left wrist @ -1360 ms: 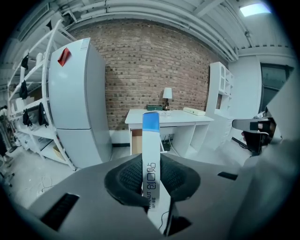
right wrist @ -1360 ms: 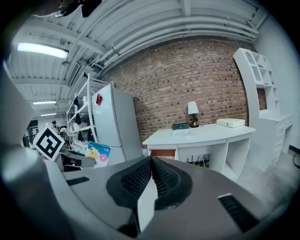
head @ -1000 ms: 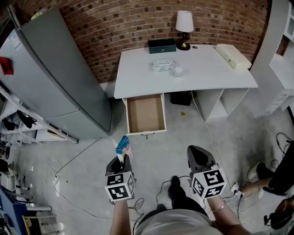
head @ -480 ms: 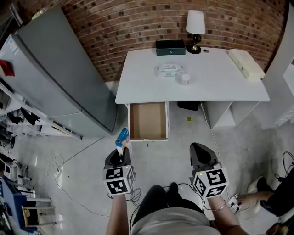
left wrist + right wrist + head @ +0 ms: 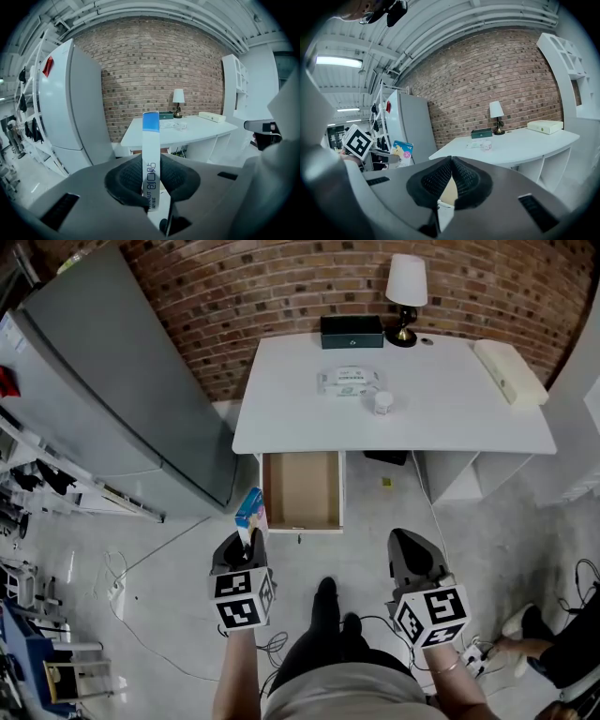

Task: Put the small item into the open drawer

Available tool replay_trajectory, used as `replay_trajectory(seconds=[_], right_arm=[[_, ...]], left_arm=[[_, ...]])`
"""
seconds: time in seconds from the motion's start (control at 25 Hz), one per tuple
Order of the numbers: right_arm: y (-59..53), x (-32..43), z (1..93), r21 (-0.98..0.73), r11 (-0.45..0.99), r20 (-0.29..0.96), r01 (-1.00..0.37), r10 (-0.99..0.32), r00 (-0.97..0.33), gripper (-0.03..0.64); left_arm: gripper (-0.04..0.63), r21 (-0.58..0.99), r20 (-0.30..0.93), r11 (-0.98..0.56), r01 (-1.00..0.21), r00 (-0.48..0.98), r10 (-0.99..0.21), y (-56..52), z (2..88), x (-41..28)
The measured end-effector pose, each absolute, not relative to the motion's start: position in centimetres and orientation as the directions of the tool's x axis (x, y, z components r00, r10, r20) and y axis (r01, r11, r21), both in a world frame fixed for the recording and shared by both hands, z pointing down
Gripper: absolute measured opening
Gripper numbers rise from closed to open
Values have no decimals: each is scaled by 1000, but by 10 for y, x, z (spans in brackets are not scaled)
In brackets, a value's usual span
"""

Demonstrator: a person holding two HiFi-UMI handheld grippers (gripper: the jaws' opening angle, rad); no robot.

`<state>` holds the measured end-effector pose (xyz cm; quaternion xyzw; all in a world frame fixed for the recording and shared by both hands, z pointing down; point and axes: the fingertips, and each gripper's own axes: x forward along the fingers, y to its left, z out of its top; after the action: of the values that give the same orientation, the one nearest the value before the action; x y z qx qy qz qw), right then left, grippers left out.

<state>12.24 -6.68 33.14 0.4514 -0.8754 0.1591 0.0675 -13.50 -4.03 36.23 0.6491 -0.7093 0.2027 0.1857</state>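
Drawer nearer — carton beside its left edge.

Your left gripper clamps a slim blue-topped box upright, edge-on, before the white desk.

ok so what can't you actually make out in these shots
Drawer: its rear end, head view, is hidden under the desk top.
Small box in the left gripper: it shows edge-on in the left gripper view, and its print is too small in the head view.
Pack on the desk: the label is too small, head view.
Person at lower right: cut off by the frame edge, head view.
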Motion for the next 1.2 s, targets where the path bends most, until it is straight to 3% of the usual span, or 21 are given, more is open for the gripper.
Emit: replay_trajectory(seconds=[0.6, 1.2], right_arm=[[-166, 48, 371, -199, 516, 352, -833, -756, -552, 8], [-216, 20, 462, -221, 431, 478, -875, -734, -482, 8]], left_arm=[[87, 22, 609, 10, -1000, 5, -793, -160, 433, -192], [87, 56, 746, -27, -998, 60, -663, -236, 592, -209]])
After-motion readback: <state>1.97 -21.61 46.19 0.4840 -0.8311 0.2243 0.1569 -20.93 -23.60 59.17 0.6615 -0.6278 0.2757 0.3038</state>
